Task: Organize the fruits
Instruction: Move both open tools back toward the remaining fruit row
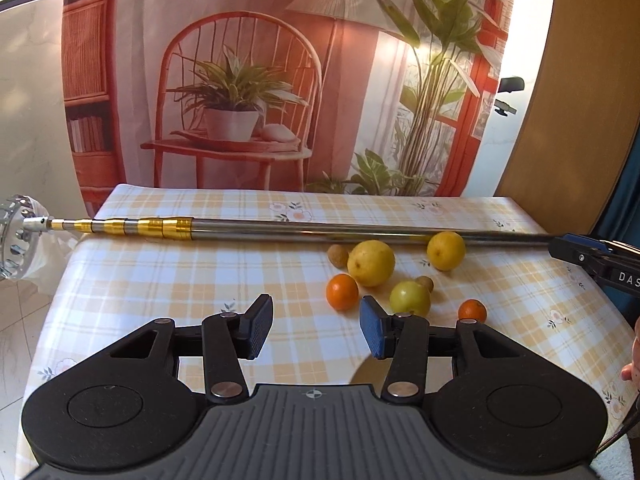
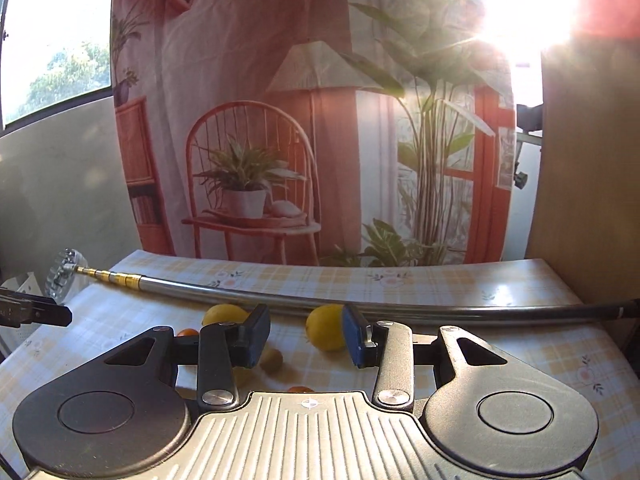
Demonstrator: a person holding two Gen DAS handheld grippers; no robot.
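Observation:
Several fruits lie in a loose cluster on the checked tablecloth [image 1: 200, 280]. Among them are a large lemon [image 1: 371, 263], a second yellow fruit [image 1: 446, 251], an orange [image 1: 342, 292], a yellow-green lemon [image 1: 410, 298], a small orange [image 1: 472, 311] and two small brown fruits [image 1: 335, 256]. My left gripper [image 1: 316, 330] is open and empty, just short of the cluster. My right gripper [image 2: 305, 338] is open too; a yellow fruit [image 2: 324, 328] lies just beyond its blue right pad [image 2: 352, 340]. A lemon [image 2: 224, 314] shows behind the left finger.
A long telescopic metal pole [image 1: 320, 229] lies across the table behind the fruits, its round picker head [image 1: 16, 236] hanging past the left edge. A printed backdrop hangs behind the table. A wooden panel [image 1: 580, 100] stands at the right. A hand [image 1: 634, 352] shows at the right edge.

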